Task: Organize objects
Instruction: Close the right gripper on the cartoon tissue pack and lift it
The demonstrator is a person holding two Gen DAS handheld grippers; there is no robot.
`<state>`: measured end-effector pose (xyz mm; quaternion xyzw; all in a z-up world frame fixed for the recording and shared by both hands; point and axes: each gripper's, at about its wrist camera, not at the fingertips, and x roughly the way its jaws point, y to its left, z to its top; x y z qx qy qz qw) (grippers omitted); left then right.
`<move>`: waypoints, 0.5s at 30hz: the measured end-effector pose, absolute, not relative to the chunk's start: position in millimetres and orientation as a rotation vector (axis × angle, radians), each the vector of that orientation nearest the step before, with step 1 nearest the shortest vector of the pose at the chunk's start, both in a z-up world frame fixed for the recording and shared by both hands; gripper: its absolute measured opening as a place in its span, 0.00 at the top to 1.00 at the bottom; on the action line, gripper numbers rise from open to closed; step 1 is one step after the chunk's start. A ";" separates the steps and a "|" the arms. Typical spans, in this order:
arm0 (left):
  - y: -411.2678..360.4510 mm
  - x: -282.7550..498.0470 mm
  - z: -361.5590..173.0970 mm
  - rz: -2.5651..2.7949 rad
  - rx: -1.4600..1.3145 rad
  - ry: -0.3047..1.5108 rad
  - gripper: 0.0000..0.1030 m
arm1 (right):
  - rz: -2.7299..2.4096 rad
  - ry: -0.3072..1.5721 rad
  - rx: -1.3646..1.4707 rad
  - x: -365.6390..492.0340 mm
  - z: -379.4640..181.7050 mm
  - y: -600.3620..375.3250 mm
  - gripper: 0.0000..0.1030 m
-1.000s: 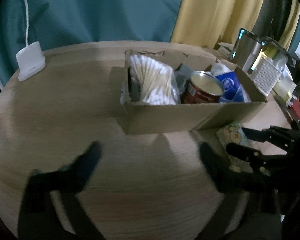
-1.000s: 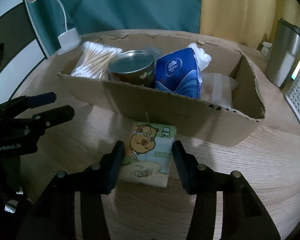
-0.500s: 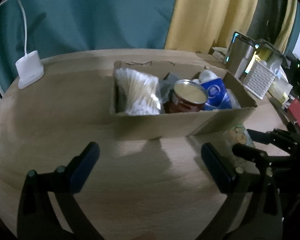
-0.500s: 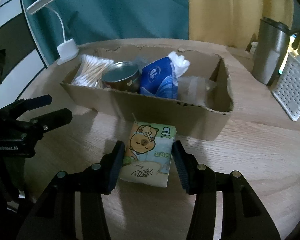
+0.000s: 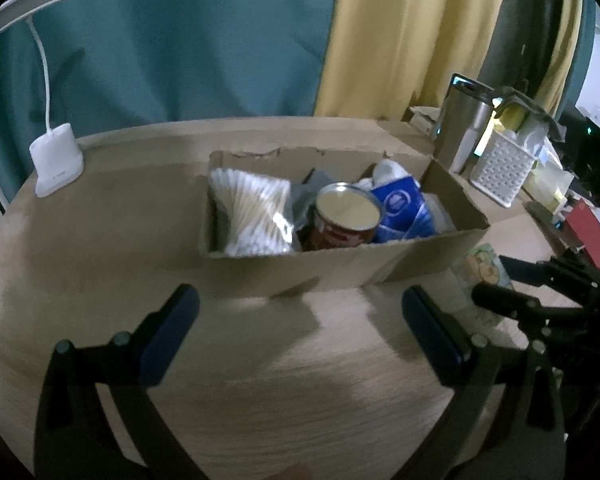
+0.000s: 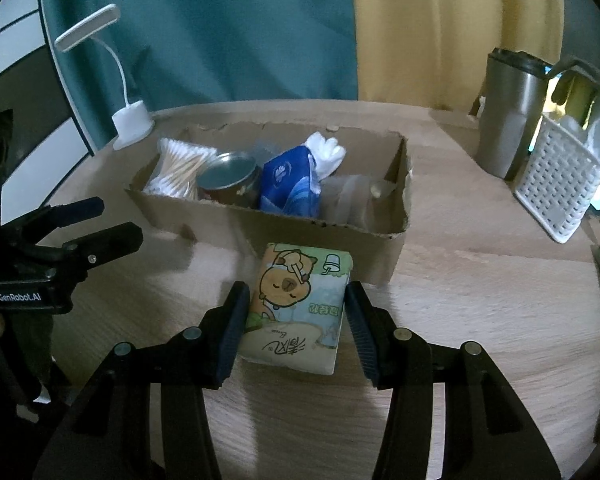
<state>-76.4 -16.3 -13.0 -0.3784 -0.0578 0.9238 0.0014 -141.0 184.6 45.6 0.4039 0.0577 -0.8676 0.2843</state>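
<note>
Right wrist view, nearest first: the right gripper (image 6: 294, 322) straddles the one tissue pack (image 6: 296, 308), a cartoon-printed packet lying flat on the wooden table (image 6: 480, 292) just in front of the cardboard box (image 6: 312, 240). Its jaws sit either side of the pack, close against it, but whether they are squeezing it I cannot tell. Bare tabletop opens to the right of the pack, along the front of the box.

Off to the left of the box's front corner, the left gripper (image 6: 100, 220) hangs above the table with jaws spread wide and nothing between them. From the left wrist view, that same left gripper (image 5: 296, 320) has a broad stretch of bare wood between its fingers and the box's front wall (image 5: 340, 272).

Into the box now, four things visible: one bag of cotton swabs (image 6: 176, 172) at the left end, one tin can (image 6: 230, 178) beside it, one blue tissue packet (image 6: 290, 184) with white tissue poking up, and one clear plastic item (image 6: 352, 200) at the right end, too blurred to name. The box rim is torn and ragged along its top edges.

Beyond the box to the left, one white desk lamp (image 6: 130, 120) near the table's far edge. To the box's right, one steel mug (image 6: 508, 112) and one white lattice basket (image 6: 560, 192), crowding that side. Behind everything, teal and yellow curtains (image 6: 260, 28).
</note>
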 end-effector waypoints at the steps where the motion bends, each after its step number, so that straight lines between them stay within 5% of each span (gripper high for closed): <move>1: -16.3 -76.2 -11.7 2.901 -1.182 -0.180 0.00 | -2.324 0.151 1.076 -141.1 47.3 185.6 0.49; 15: -10.3 -80.4 3.9 2.909 -1.120 -0.174 0.00 | -2.359 0.134 1.029 -146.8 66.4 196.8 0.49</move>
